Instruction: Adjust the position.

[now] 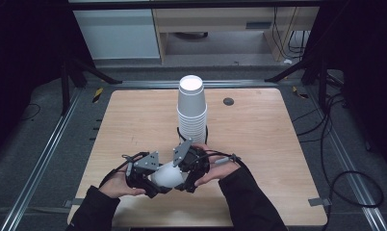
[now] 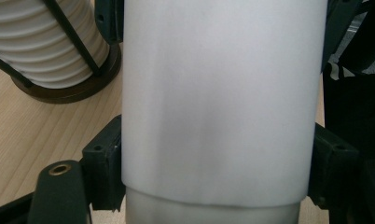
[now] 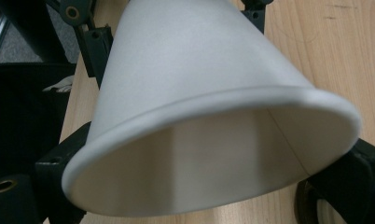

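Light wooden table (image 1: 259, 144) with a small dark round grommet (image 1: 228, 101) near the far edge, ringed by grey floor, metal rails and loose black cables; pale cabinets at the far wall, black drapes to left and right. No readable brand, label or writing anywhere. Tall stack of white paper cups (image 1: 191, 108), upside down in a dark ringed holder (image 2: 69, 88), at table centre toward the far side. White paper cup (image 1: 168, 174) held on its side at the near centre, between both tools, just near of the stack and off the tabletop. Left gripper (image 1: 150, 185) clamped on the cup, black jaws pressed to either side of the wall in the left gripper view (image 2: 218, 107). Right gripper (image 1: 186, 185) pinching the same cup near its rolled rim, jaws on both sides, open mouth turned toward its camera in the right gripper view (image 3: 213, 140). Dark sleeves entering from the near edge.
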`<move>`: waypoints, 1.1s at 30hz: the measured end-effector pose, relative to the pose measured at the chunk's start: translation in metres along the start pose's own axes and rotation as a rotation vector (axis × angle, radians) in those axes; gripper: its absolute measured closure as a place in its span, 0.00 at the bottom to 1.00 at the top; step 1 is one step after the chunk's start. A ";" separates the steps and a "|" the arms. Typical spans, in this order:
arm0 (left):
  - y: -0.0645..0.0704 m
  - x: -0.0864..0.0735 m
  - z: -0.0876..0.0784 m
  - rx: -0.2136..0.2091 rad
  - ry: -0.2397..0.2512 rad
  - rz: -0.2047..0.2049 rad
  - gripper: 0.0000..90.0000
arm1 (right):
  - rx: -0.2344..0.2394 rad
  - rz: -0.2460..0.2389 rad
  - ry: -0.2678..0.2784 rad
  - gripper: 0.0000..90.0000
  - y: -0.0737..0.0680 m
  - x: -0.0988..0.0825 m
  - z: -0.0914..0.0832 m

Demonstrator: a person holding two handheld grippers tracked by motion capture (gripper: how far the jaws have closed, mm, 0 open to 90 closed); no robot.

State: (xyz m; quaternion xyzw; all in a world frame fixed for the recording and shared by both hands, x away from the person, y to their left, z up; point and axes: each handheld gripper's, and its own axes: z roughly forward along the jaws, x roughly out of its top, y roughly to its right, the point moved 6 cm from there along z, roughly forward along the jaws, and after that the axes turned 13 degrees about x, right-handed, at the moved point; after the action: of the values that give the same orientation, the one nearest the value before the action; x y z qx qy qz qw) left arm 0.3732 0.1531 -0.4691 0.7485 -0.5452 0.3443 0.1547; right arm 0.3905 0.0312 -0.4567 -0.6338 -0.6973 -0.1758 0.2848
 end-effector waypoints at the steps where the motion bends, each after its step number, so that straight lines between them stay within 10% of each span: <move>1: 0.000 0.000 0.000 -0.001 0.002 -0.002 0.25 | -0.001 0.004 0.004 0.07 0.000 0.000 0.000; 19: -0.015 -0.008 -0.009 0.025 0.032 -0.060 0.25 | -0.074 0.025 0.152 0.04 -0.002 -0.004 -0.036; 33: -0.022 0.007 -0.023 0.061 0.246 -0.151 0.25 | -0.112 0.074 0.342 0.05 -0.005 -0.022 -0.049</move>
State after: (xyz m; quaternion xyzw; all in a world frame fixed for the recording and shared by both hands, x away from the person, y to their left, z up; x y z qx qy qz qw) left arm 0.3870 0.1703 -0.4451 0.7439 -0.4536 0.4371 0.2232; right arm 0.3946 -0.0165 -0.4319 -0.6350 -0.6040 -0.3089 0.3695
